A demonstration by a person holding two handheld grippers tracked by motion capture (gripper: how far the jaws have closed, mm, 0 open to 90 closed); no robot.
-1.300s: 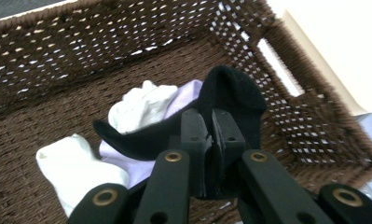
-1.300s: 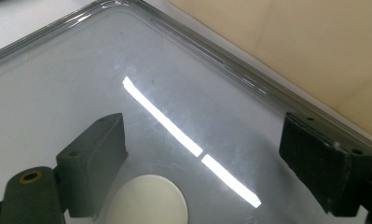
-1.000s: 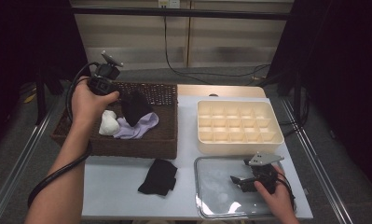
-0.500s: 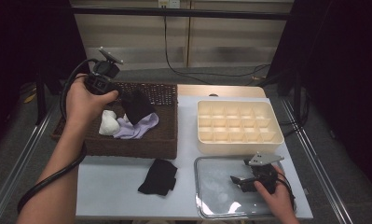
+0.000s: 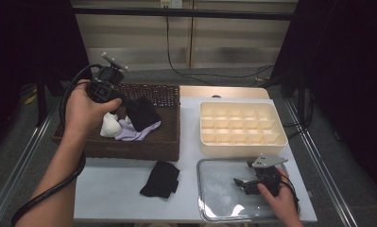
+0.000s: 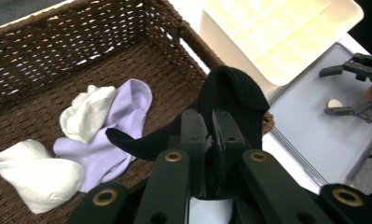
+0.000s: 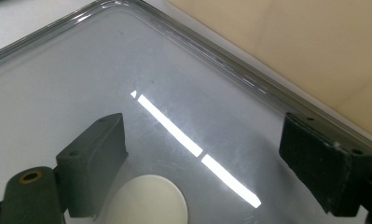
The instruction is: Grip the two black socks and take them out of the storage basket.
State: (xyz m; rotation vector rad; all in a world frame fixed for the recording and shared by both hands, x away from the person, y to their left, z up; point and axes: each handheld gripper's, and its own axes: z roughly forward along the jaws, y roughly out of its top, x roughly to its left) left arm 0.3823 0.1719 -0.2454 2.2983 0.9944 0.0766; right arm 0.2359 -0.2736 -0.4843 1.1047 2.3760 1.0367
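Note:
My left gripper (image 5: pixel 111 94) hangs over the brown wicker basket (image 5: pixel 129 147), shut on a black sock (image 5: pixel 141 113) that dangles from its jaws. In the left gripper view the jaws (image 6: pixel 210 135) pinch that black sock (image 6: pixel 232 93) above the basket floor (image 6: pixel 58 70). In the basket lie a lavender sock (image 6: pixel 116 135) and two white socks (image 6: pixel 88 112) (image 6: pixel 32 175). My right gripper (image 5: pixel 243 186) rests open over the clear tray (image 5: pixel 214 208). Between its pads (image 7: pixel 97 156) the tray's bare surface shows, with a white round disc (image 7: pixel 148 203) just before them.
A second black sock (image 5: pixel 161 178) lies on the white table in front of the basket. A cream box with several compartments (image 5: pixel 240 125) stands behind the clear tray, its wall (image 7: pixel 314 46) close beyond the tray's rim (image 7: pixel 221 58).
My left hand has shifted a little above the basket, with the black sock still hanging from its jaws. The right hand and its gripper have stayed put.

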